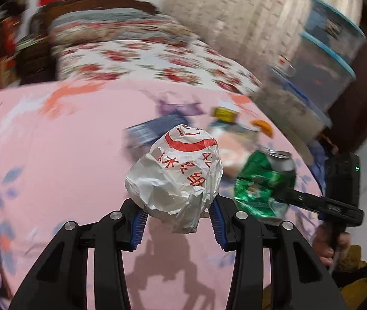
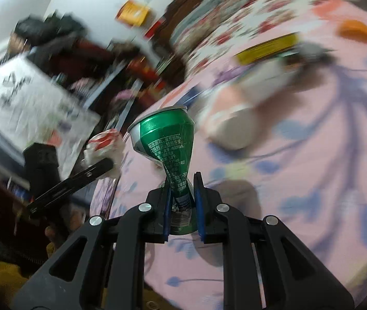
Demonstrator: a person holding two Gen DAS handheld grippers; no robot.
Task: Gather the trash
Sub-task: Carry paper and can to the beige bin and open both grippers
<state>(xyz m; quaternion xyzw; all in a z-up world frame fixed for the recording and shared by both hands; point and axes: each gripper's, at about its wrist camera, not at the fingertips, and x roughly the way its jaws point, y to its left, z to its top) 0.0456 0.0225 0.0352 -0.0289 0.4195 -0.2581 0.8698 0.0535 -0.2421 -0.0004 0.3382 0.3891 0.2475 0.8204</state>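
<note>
Both tongs are loaded over the pink bed [image 1: 61, 160]. The left tongs [image 1: 178, 222] angle down toward the sheet, pinching a crumpled white wrapper [image 1: 175, 173] with red print, held clear above the bedding. The right tongs [image 2: 182, 201] have narrowed tight on a crushed green can [image 2: 167, 139], squeezed at its waist (top rim pointing away). A hand [image 1: 328, 245] grips the right handle. More litter lies blurred behind, with an orange bit [image 2: 356, 31] farther off.

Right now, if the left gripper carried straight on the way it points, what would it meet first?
Probably the blurred dark blue packet lying on the pink bedspread, just beyond the crumpled paper wrapper the left gripper holds; depth is unclear.
</note>
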